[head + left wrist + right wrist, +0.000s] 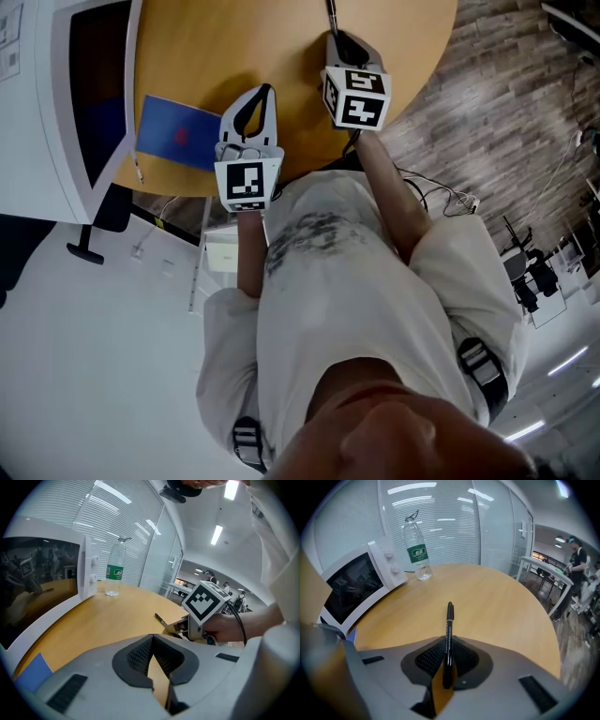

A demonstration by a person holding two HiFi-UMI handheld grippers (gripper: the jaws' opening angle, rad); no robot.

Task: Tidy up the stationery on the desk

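With the right gripper (447, 641) pinched tight on the black pen (449, 623), which points forward over the desk (497, 606), and the left gripper (151, 637) closed on nothing, carry the pen level and lower it gently before loosening.

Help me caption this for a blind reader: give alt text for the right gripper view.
The right claw is shut on a black pen that points forward over a wooden table. A water bottle and a white microwave stand at the table's far left.
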